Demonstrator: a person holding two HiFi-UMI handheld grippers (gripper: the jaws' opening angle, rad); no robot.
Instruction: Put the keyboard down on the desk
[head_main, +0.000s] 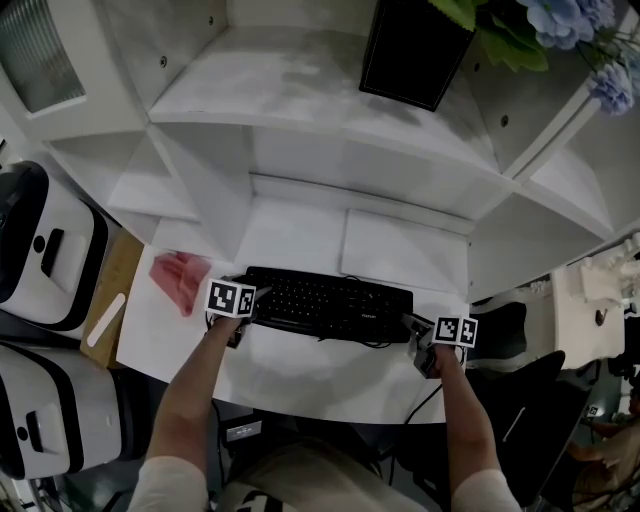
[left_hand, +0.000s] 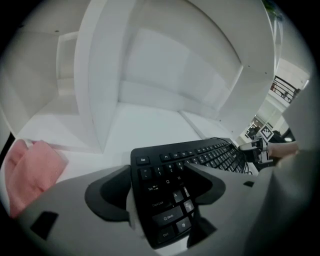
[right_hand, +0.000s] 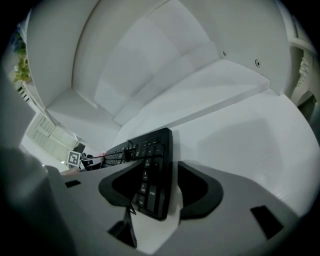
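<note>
- One black keyboard (head_main: 330, 303) lies on the white surface (head_main: 300, 385), near its front edge, with its long side running left to right.
- Two claws work at it, one at each end.
- The left claw (left_hand: 157, 172) is released. Its two jaws stand wide with the keyboard's left end between them, and a strip of white shows beside one jaw.
- The right claw (right_hand: 157, 167) is clenched on the keyboard's right end, with one jaw over the keys and the other along the opposite side.
- Two marker cubes show, one on each claw (head_main: 230, 298) (head_main: 456, 330).
- One pink cloth (head_main: 180, 280) lies on the surface left of the keyboard, apart from it.
- Two white machines with black trim (head_main: 45, 250) (head_main: 40, 420) stand off the surface's left edge.
- One black pot (head_main: 412, 50) stands on the shelf (head_main: 270, 90) above.
</note>
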